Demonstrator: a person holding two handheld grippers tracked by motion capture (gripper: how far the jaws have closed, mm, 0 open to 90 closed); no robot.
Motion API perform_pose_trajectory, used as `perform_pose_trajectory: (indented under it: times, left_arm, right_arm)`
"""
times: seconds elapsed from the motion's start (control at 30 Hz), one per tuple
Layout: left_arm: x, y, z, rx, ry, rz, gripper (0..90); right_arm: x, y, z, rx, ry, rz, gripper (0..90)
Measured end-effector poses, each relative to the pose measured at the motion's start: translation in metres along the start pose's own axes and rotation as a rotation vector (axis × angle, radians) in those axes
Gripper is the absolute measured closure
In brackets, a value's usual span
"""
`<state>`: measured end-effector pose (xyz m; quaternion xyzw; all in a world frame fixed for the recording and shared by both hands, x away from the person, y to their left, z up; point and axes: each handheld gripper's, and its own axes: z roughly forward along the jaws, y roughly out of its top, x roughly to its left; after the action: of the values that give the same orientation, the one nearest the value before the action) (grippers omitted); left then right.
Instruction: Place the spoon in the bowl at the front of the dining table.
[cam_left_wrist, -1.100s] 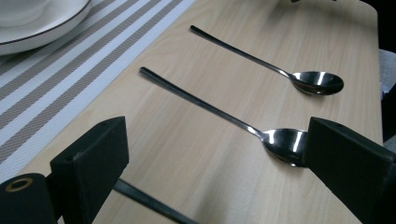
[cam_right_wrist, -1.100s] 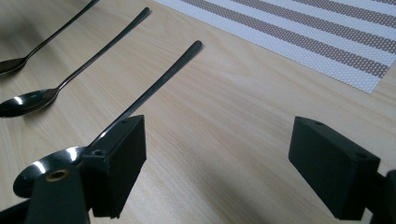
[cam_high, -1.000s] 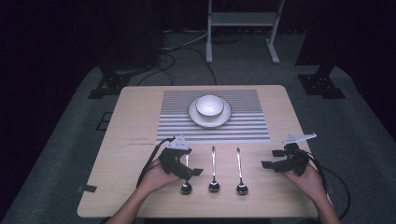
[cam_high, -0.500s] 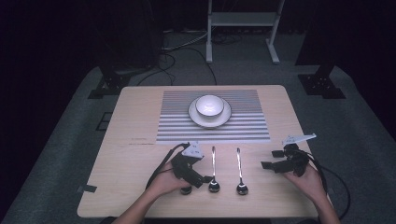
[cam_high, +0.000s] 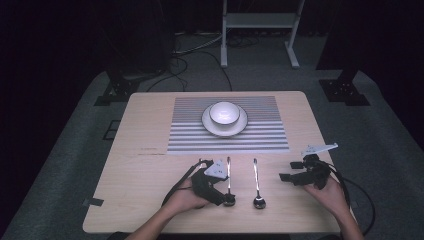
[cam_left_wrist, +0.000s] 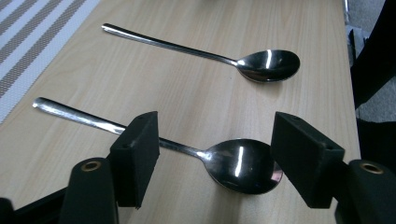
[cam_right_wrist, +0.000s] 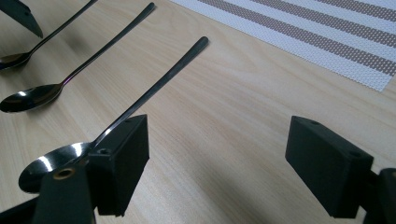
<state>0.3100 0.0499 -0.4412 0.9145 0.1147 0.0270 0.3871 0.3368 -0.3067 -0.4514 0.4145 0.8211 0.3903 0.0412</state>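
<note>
Leftmost spoon (cam_left_wrist: 233, 161) now sits between the closing, still-apart left tongs (cam_left_wrist: 215, 158); right tongs (cam_right_wrist: 217, 158) gape empty. White bowl (cam_high: 224, 113) rests empty on its plate (cam_high: 209, 125).

A light wooden table (cam_high: 145, 130) with rounded corners stands on grey carpet (cam_high: 75, 150), lit from above while the room around it falls into near darkness. Beyond the far edge, a pale metal stand (cam_high: 257, 30) with two legs rises from the floor, and black cables (cam_high: 192, 55) snake across the carpet to its left. Dark equipment bases (cam_high: 117, 90) sit at far left and far right (cam_high: 345, 90). A strip of dark tape (cam_high: 93, 202) marks the table's near left edge.
</note>
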Motion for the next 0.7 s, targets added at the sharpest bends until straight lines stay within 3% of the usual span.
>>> perform_pose_trajectory:
  times: [0.13, 0.27, 0.3, 0.37, 0.7]
  left_arm:
    - [-0.003, 0.0, 0.005, 0.029, -0.026, 0.037, 42.4]
    - [-0.005, -0.001, 0.008, 0.037, -0.039, 0.039, 48.0]
    - [-0.005, -0.001, 0.008, 0.042, -0.043, 0.047, 53.8]
    - [-0.006, -0.001, 0.009, 0.043, -0.052, 0.05, 57.0]
    - [-0.009, -0.003, 0.015, 0.084, -0.065, 0.076, 64.2]
  right_arm:
    - [0.001, 0.0, 0.0, -0.002, 0.001, -0.001, 20.1]
    - [0.001, 0.0, 0.0, -0.002, 0.001, -0.002, 20.2]
    - [0.001, 0.0, 0.0, 0.002, -0.001, -0.002, 20.2]
    - [0.001, 0.0, 0.0, 0.003, 0.0, -0.002, 20.2]
    - [0.001, 0.001, -0.001, -0.007, 0.002, -0.004, 20.4]
